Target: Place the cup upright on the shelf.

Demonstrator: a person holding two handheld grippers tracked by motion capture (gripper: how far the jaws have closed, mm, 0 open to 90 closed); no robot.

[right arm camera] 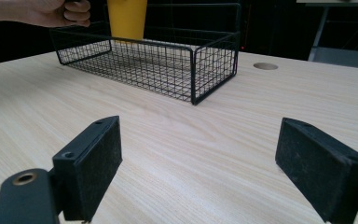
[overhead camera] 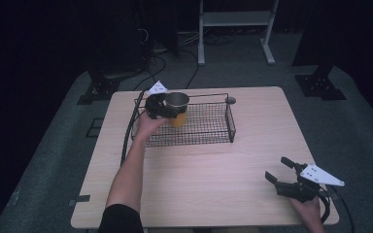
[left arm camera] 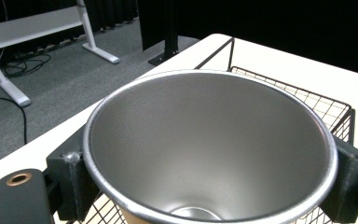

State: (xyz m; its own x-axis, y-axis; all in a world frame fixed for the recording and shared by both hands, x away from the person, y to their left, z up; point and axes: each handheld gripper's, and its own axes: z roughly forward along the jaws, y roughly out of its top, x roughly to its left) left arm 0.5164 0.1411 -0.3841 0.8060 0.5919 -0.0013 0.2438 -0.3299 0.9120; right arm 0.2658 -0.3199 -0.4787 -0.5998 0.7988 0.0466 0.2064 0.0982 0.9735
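No word, label, brand, number or sign can be read on anything here; the marks on the grippers' grey three-cornered plates are too small to make out.

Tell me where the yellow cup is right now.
In the high view the yellow cup is at the left end of the wire basket, far side of the table, held upright by the left gripper.

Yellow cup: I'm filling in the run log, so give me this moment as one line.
left gripper: shut on yellow cup | cup: upright over wire basket, left end | right gripper: open, idle above table
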